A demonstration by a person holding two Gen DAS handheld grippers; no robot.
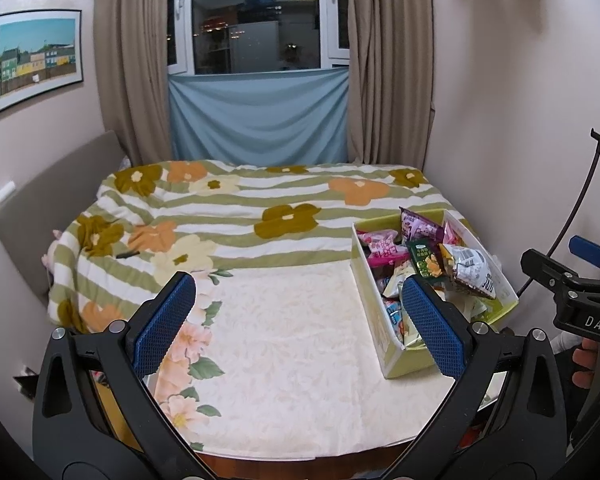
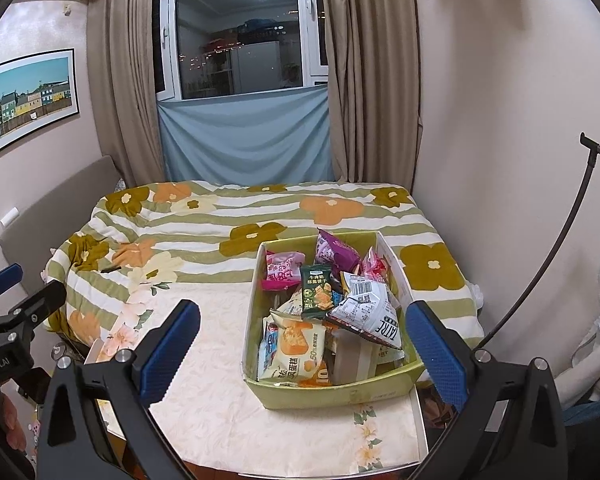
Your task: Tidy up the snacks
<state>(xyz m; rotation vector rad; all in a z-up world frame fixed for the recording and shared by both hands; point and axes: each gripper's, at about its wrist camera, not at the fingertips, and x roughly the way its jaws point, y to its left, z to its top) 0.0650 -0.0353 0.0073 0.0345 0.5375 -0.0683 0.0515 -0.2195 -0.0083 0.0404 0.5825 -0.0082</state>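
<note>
Green box (image 2: pixel 340 394) full of snack bags (image 2: pixel 292 344) on tabletop (image 1: pixel 292 360). My left tongs (image 1: pixel 300 320), right tongs (image 2: pixel 304 344) wide, empty. Could be start or finish.

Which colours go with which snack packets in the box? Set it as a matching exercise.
Things:
1. packet with orange biscuit picture
2. packet with barcode
3. packet at the far left corner
4. packet standing at the far wall

Colours:
a. purple
b. silver-white
c. light blue
d. pink

Pairs: 1-c, 2-b, 3-d, 4-a
</note>
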